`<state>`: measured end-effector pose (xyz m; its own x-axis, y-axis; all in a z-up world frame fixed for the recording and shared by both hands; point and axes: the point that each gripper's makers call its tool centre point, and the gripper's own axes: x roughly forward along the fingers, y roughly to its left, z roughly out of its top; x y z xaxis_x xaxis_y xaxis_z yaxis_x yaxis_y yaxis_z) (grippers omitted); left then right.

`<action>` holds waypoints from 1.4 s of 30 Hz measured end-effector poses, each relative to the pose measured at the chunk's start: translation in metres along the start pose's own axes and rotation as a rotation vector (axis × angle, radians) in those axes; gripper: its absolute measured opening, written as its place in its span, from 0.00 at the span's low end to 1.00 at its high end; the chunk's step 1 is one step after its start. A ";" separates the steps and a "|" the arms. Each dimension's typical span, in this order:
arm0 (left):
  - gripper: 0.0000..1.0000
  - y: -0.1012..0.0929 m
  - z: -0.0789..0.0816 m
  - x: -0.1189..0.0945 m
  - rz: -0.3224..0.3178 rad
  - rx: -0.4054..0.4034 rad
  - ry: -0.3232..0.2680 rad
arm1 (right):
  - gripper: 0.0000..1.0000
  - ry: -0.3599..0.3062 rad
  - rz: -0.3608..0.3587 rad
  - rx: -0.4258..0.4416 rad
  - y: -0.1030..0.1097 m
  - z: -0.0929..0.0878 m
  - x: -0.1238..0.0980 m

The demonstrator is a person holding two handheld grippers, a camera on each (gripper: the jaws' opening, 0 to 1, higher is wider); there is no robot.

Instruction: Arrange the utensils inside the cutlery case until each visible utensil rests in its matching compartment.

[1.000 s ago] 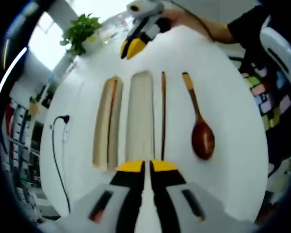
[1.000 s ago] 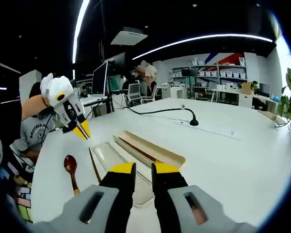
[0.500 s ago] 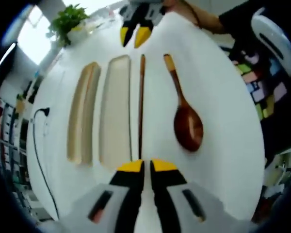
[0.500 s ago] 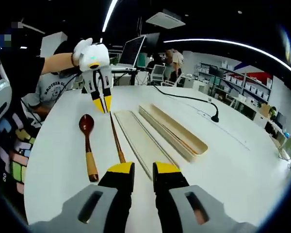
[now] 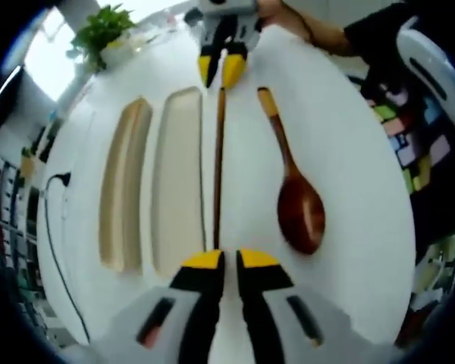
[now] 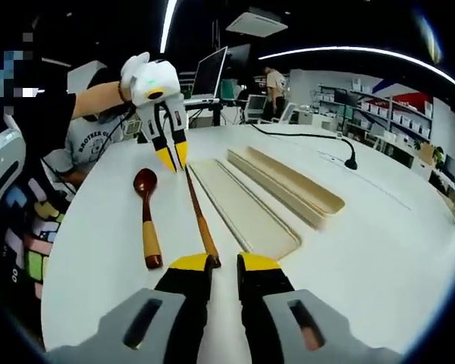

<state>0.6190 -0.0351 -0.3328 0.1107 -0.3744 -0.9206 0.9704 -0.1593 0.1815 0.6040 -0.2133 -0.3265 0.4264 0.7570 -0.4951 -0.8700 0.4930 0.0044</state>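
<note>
White table [image 5: 349, 152]. A single wooden chopstick [image 5: 218, 167] lies on it lengthwise between the two grippers, just beside the long edge of the flat case lid [image 5: 177, 178]. The deeper case tray [image 5: 123, 186] lies on the lid's far side, apart from it. A wooden spoon [image 5: 292, 186] lies on the chopstick's other side, bowl toward the left gripper [image 5: 222, 260].

Left gripper: jaws nearly pressed together, empty, tips at one end of the chopstick. Right gripper [image 6: 225, 263]: jaws slightly parted, empty, the chopstick's thick end just at the left tip; contact cannot be told.
</note>
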 end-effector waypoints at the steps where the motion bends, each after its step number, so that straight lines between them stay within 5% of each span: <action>1: 0.07 0.001 0.001 0.000 0.004 0.004 -0.002 | 0.13 -0.002 0.003 0.002 0.001 0.000 0.000; 13: 0.10 0.005 0.007 0.003 0.008 -0.001 -0.017 | 0.12 0.012 0.055 -0.009 0.006 -0.004 0.008; 30: 0.09 0.005 0.007 0.001 0.020 0.000 -0.034 | 0.05 0.023 0.140 -0.173 0.014 -0.006 0.011; 42: 0.10 0.002 0.007 0.005 -0.016 -0.026 -0.010 | 0.04 0.018 0.188 -0.151 0.015 -0.006 0.007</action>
<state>0.6200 -0.0438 -0.3345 0.0935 -0.3812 -0.9197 0.9772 -0.1417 0.1581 0.5918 -0.2035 -0.3350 0.2504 0.8208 -0.5134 -0.9613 0.2736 -0.0314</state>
